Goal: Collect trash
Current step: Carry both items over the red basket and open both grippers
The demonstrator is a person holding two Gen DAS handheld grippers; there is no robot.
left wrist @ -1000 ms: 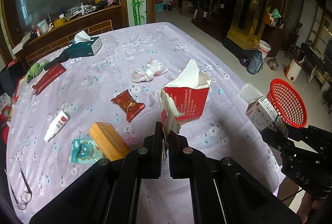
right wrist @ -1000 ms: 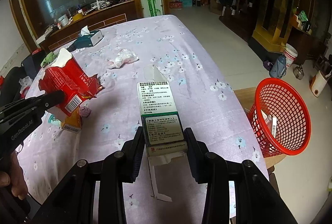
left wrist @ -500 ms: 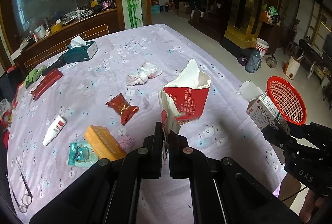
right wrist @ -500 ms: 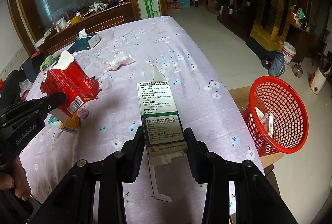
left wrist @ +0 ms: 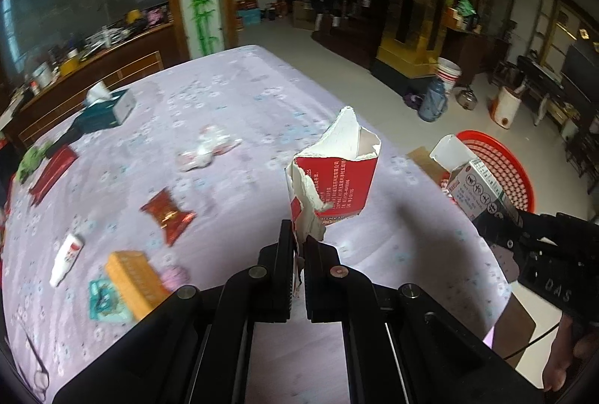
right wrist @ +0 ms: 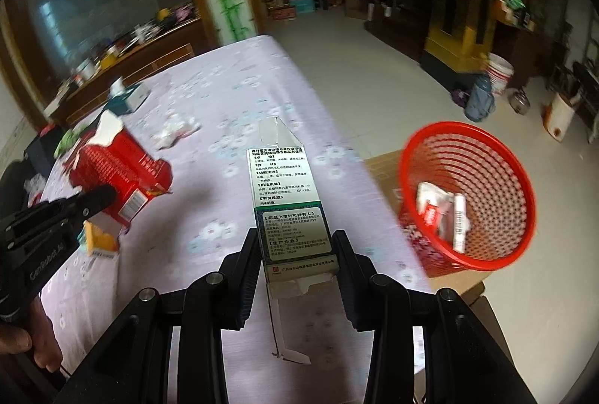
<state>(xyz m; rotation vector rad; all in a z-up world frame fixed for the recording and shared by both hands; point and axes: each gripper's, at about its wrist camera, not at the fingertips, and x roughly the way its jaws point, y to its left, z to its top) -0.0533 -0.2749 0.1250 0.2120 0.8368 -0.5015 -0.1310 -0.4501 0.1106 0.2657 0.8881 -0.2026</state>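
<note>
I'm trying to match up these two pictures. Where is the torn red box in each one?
Left wrist view: the torn red box stands up at centre, pinched by its ripped edge in the left gripper.
Right wrist view: the same box is at the left edge, above the table.
Shared landmark: the red basket, at the right in both views.

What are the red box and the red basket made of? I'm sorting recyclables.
Red box: apparently thin cardboard with a printed coating; its torn edges show a white, fibrous core. Red basket: probably moulded plastic, judging by its even lattice of holes and smooth rim.
</note>
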